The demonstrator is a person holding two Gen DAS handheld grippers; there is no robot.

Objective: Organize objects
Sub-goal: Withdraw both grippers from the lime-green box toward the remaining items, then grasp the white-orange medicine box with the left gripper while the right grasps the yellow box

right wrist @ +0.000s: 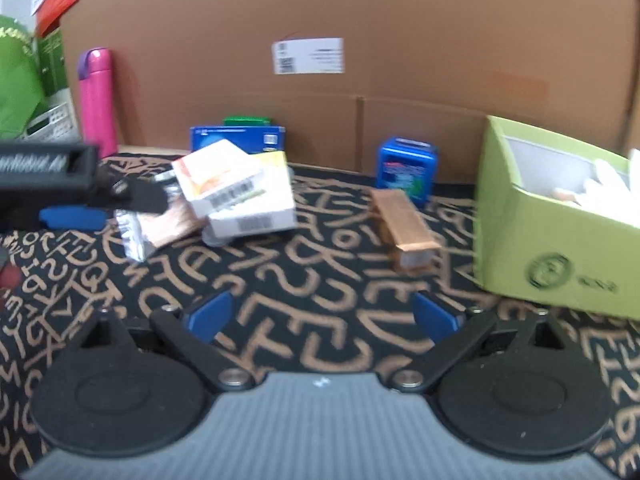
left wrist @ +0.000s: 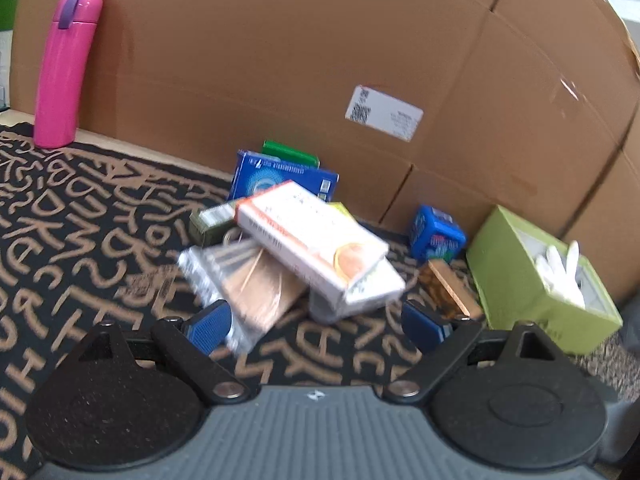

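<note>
A pile of small boxes lies on the patterned mat: a white and orange box (left wrist: 316,236) on top, a blue box (left wrist: 280,176) behind, a foil packet (left wrist: 240,284) in front. The pile also shows in the right wrist view (right wrist: 228,184). My left gripper (left wrist: 316,324) is open just in front of the pile, its left pad by the foil packet. It shows from the side in the right wrist view (right wrist: 80,200). My right gripper (right wrist: 324,316) is open and empty over the mat. A copper-coloured box (right wrist: 404,224) and a small blue box (right wrist: 406,170) lie ahead of it.
A green open box (right wrist: 560,216) holding white items stands at the right, also in the left wrist view (left wrist: 540,280). A pink bottle (left wrist: 64,68) stands at the back left. A large cardboard wall (right wrist: 360,20) closes the back.
</note>
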